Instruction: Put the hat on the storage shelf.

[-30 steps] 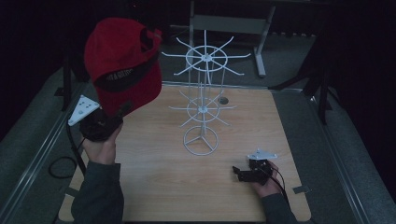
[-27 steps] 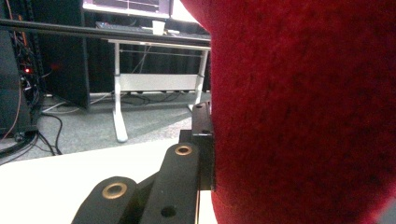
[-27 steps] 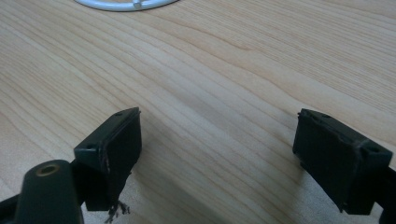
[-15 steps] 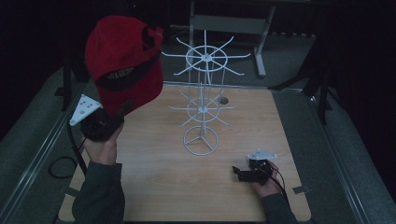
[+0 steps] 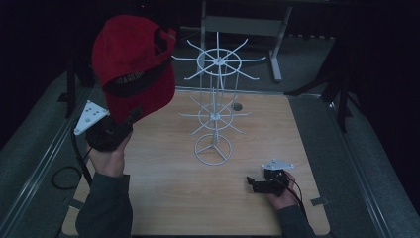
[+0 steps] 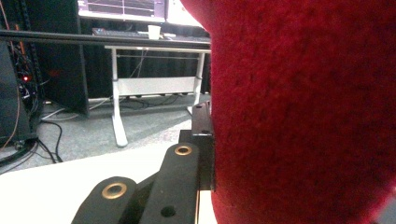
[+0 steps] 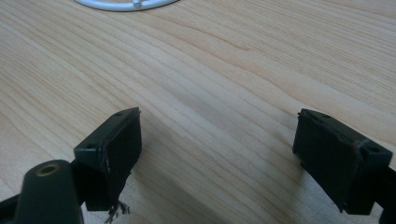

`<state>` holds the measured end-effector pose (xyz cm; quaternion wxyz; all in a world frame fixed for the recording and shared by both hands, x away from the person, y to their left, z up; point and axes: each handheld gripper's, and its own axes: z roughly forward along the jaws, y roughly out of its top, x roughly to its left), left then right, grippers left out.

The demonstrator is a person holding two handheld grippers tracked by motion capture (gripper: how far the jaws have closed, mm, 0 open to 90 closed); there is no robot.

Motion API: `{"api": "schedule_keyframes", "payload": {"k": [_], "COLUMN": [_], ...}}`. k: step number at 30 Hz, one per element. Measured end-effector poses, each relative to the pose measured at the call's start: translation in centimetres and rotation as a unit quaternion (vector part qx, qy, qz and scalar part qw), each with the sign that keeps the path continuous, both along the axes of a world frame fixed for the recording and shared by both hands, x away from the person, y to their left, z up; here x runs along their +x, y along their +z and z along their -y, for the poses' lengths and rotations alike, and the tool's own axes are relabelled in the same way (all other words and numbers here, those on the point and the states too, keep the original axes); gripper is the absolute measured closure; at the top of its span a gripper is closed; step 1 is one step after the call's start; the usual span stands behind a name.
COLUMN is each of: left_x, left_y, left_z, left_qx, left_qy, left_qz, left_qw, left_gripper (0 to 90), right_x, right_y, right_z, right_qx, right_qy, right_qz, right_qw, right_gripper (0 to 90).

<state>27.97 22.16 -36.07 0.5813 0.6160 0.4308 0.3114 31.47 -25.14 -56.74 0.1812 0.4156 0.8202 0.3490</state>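
A red baseball cap (image 5: pixel 133 64) with a black band is held up in the air left of a white wire display rack (image 5: pixel 216 116). My left gripper (image 5: pixel 128 121) is shut on the cap's lower edge, pointing up and away from the person. In the left gripper view the cap (image 6: pixel 303 112) covers the right half, pressed against one black finger (image 6: pixel 201 133). My right gripper (image 5: pixel 255 184) rests low on the wooden table (image 5: pixel 163 198) at the front right. Its jaws stand open (image 7: pixel 217 154) with only bare wood between them.
The rack has spoked hook rings at two heights and a round base (image 7: pixel 126 3) in mid-table. A white-legged desk (image 6: pixel 116 107) stands beyond the table's far edge. Grey rails run along both table sides.
The left hand has edged the cap slightly toward the rack. The right gripper has stayed where it was.
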Motion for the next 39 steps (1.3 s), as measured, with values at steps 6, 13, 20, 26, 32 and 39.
{"api": "schedule_keyframes", "payload": {"k": [6,13,20,26,32,39], "left_x": [-0.1,-0.2,-0.3,-0.3,-0.2,-0.1], "left_y": [0.1,0.1,0.0,-0.1,-0.5,-0.8], "left_z": [0.2,0.3,0.6,0.8,0.9,1.2], "left_qx": [0.001,0.001,0.001,0.005,0.003,0.002], "left_qy": [-0.002,-0.004,-0.008,-0.009,-0.010,-0.014], "left_qz": [0.001,0.002,0.003,0.002,-0.004,-0.007], "left_qw": [1.0000,1.0000,1.0000,0.9999,0.9999,0.9999], "left_gripper": [84.4,84.4,84.3,84.3,84.3,84.3], "right_x": [0.0,0.0,0.0,0.0,0.0,0.0], "right_y": [0.0,0.0,0.0,0.0,0.0,0.0], "right_z": [0.0,0.0,0.0,0.0,0.0,0.0], "right_qx": [0.000,0.000,-0.001,0.000,0.000,0.000], "right_qy": [0.000,0.000,0.001,0.001,0.001,0.001], "right_qz": [0.000,0.000,0.000,0.000,0.000,0.000], "right_qw": [1.0000,1.0000,1.0000,1.0000,1.0000,1.0000], "right_gripper": [15.3,15.3,15.3,15.3,15.3,15.3]}}
